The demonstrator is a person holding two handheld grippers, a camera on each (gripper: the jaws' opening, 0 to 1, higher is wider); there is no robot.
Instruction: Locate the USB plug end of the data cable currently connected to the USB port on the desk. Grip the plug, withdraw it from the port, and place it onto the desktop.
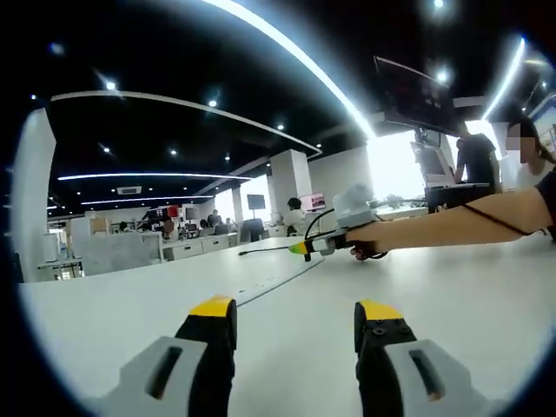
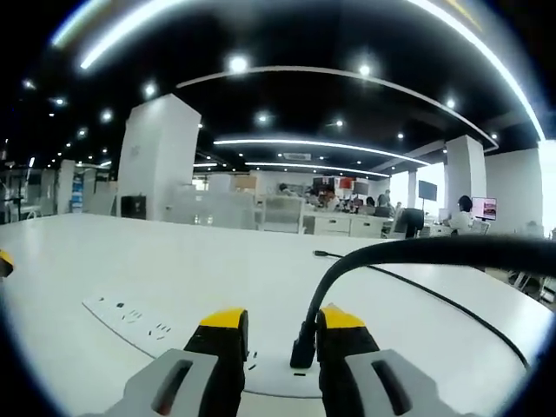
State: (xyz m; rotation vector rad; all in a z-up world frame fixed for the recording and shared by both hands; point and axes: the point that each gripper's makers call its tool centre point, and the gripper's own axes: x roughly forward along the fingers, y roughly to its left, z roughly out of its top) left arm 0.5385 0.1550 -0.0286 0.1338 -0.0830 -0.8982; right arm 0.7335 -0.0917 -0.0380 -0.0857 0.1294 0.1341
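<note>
The plug (image 2: pixel 303 347) stood upright in the port strip (image 2: pixel 174 334) set into the surface (image 2: pixel 130 269), its long axis near vertical, and the cable (image 2: pixel 417 252) arched up from it and away to the right. The right hand-held gripper (image 2: pixel 276 326) sat narrow, jaws flanking the plug; whether they pressed it could not be told. Risk judged: a slanted pull could jam or strain the plug. The left hand-held gripper (image 1: pixel 295 314) hung wide and empty over the surface.
</note>
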